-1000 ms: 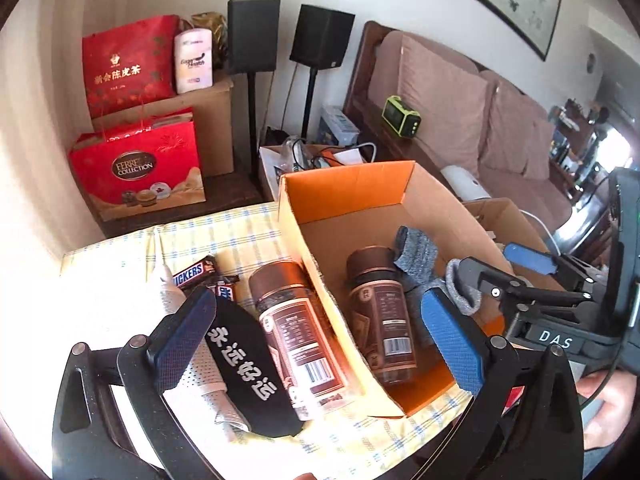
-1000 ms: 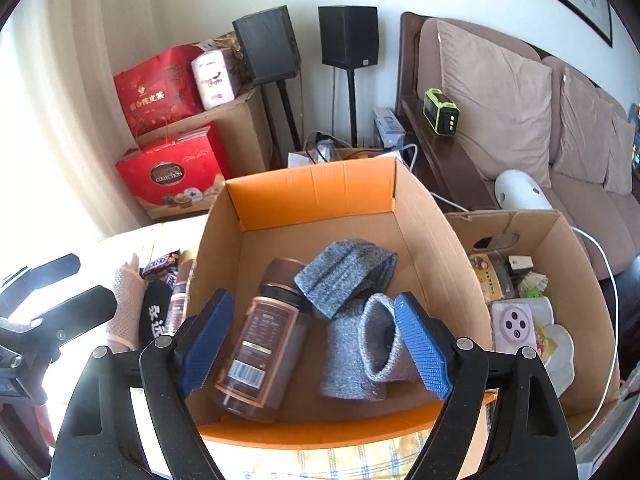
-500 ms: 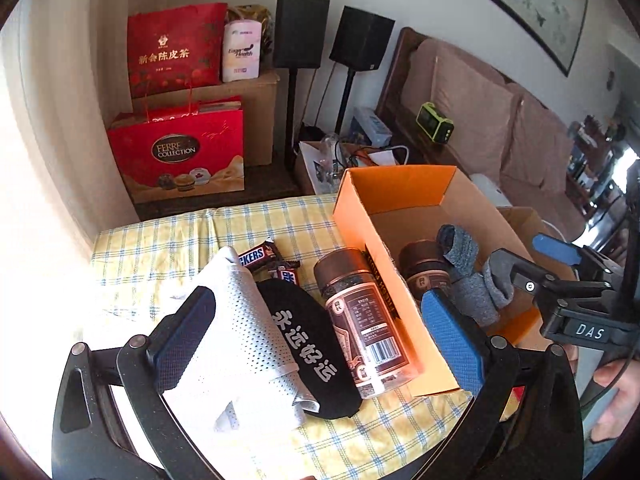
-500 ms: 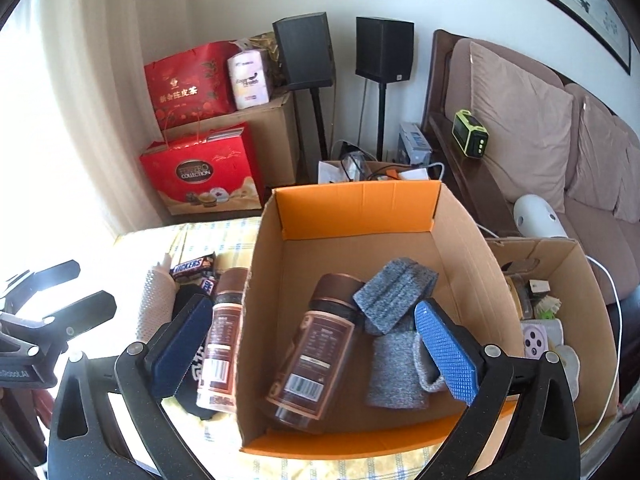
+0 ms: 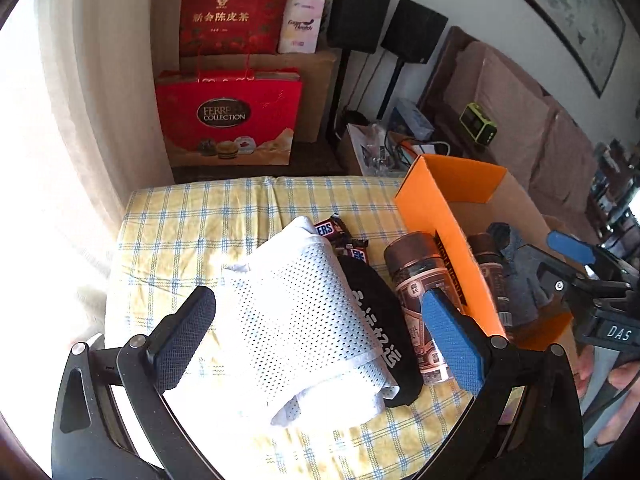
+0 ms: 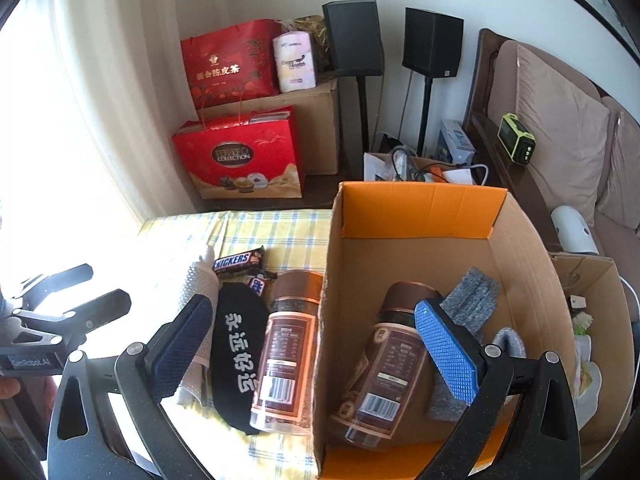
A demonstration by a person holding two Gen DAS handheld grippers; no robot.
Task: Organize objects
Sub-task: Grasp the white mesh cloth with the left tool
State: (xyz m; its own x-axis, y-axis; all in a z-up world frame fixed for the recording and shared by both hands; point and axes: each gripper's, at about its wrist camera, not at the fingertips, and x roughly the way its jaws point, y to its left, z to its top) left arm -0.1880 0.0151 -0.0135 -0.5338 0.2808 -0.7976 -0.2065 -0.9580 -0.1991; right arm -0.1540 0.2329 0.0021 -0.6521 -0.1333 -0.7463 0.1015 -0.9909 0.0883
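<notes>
Looking through the left wrist view first, you see your framing has slid away from the cardboard box [image 5: 440, 216], which a second ago filled the centre and now sits at the right edge, while the white mesh cloth [image 5: 304, 320] has come to the middle of the frame; that suggests you are lining up the next loose item to pack. Your left gripper [image 5: 316, 332] stands wide open and empty, its fingers to either side of the cloth in the frame and seemingly above it, the black printed pouch [image 5: 380, 308] and the loose coffee jar [image 5: 416, 280] just inside the blue right pad. Your right gripper [image 5: 568, 268] hovers at the right edge over the box. In the right wrist view, the box wall that was left of centre now cuts down the middle, and the grey sock [image 6: 474, 300] you had between the pads lies in the box beside the packed coffee jar [image 6: 384, 364], so that drop looks done. Your right gripper [image 6: 316, 352] is fully spread, holding nothing; the loose jar and pouch lie between its pads in the lower centre, outside the box wall, with the Snickers bars [image 6: 240, 262] beyond them.
</notes>
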